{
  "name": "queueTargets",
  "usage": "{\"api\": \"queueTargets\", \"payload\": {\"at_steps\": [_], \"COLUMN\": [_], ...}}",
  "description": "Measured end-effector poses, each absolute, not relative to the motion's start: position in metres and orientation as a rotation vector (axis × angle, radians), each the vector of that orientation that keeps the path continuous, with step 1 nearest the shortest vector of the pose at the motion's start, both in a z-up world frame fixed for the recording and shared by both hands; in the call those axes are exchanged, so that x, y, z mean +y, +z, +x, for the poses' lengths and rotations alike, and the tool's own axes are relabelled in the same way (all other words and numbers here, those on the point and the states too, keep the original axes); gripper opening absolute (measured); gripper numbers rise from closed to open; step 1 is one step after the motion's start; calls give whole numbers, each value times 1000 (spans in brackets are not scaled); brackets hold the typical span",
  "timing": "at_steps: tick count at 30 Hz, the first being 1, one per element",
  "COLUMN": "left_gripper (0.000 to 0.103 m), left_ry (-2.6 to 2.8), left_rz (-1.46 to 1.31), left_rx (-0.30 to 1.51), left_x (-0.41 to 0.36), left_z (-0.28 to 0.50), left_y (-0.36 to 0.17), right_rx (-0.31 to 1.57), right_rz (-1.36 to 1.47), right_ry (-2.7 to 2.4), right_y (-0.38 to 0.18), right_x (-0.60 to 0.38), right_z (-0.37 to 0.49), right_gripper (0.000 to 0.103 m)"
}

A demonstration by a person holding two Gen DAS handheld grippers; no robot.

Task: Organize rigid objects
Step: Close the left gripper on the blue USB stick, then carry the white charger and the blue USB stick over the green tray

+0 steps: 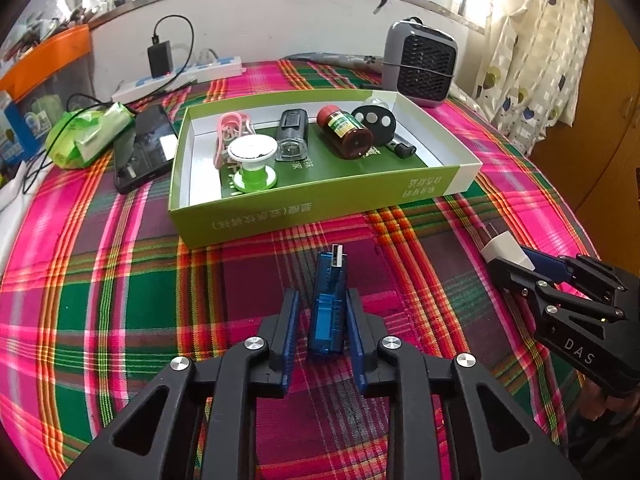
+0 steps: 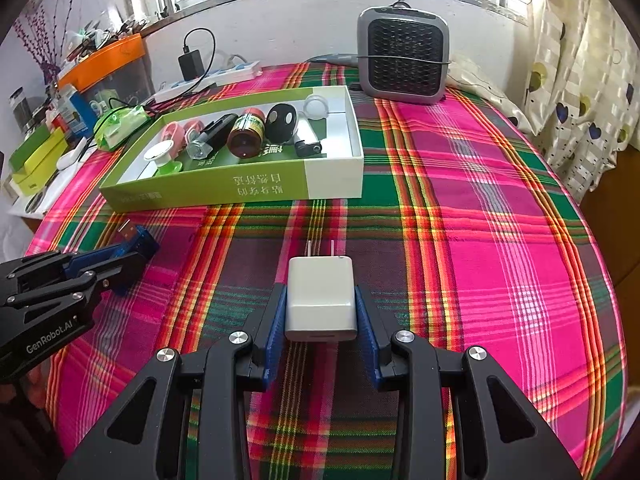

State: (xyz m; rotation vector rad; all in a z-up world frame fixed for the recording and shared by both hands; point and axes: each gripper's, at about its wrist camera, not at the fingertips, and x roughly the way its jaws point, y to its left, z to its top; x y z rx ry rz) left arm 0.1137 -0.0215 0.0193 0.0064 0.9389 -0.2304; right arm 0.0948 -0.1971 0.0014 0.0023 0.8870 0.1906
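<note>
now | usb tester (image 1: 329,300) near box (image 1: 256,216) edge | cloth (image 2: 500,240) open rightward

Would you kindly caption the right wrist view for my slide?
Right gripper grips a white charger above the plaid cloth, facing the green box.
</note>
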Motion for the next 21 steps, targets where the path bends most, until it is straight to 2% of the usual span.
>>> {"api": "queueTargets", "payload": {"at_steps": [21], "left_gripper": [15], "left_ry": [-237], "left_rz": [-13], "left_rx": [934], "left_x": [-19], "left_z": [112], "left_y": [20], "right_rx": [887], "right_rz": [-1], "right_ry": [190], "right_y": [2], "right_x": [-197], "right_z": [95], "right_gripper": [35]}}
